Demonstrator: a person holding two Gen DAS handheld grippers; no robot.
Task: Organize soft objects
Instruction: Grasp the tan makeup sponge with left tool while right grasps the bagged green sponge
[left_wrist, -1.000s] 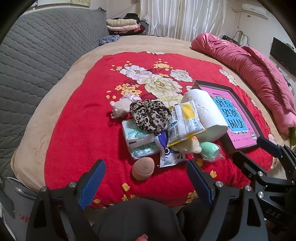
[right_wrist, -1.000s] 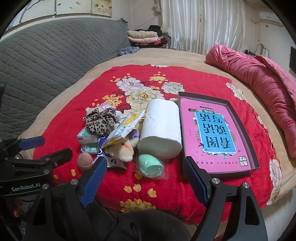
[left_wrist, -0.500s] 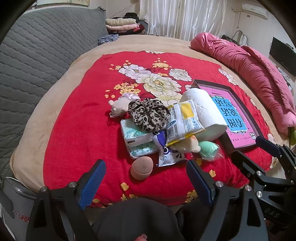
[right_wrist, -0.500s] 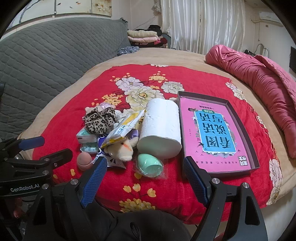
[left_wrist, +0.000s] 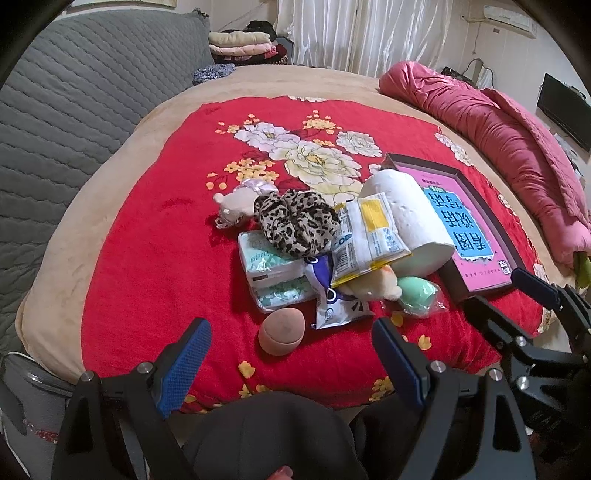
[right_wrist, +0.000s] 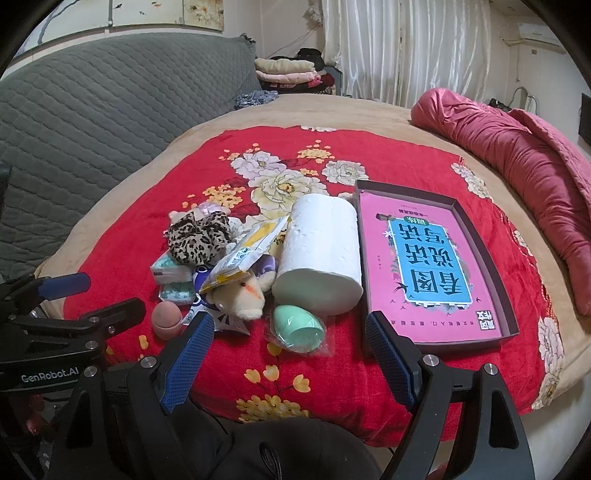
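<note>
Left wrist view: both grippers hover empty over a heap of soft things on the red floral blanket (left_wrist: 122, 280).

Left gripper (left_wrist: 291, 354) and right gripper (right_wrist: 288, 347) each stand with jaws spread wide, holding nothing. Counted: one white paper roll (right_wrist: 319, 258), one leopard-print scrunchie (left_wrist: 295, 225), one cream plush toy (right_wrist: 236, 299), two stacked tissue packs (left_wrist: 266, 266), two makeup sponges, pink (left_wrist: 282, 331) and bagged mint (right_wrist: 299, 328). One pink-lined box (right_wrist: 480, 243) lies just right of the roll.

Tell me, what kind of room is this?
Most likely a bedroom. There's a big bed with a red flowered blanket, a rolled-up pink quilt along one side, and folded clothes stacked by the white curtains.
</note>
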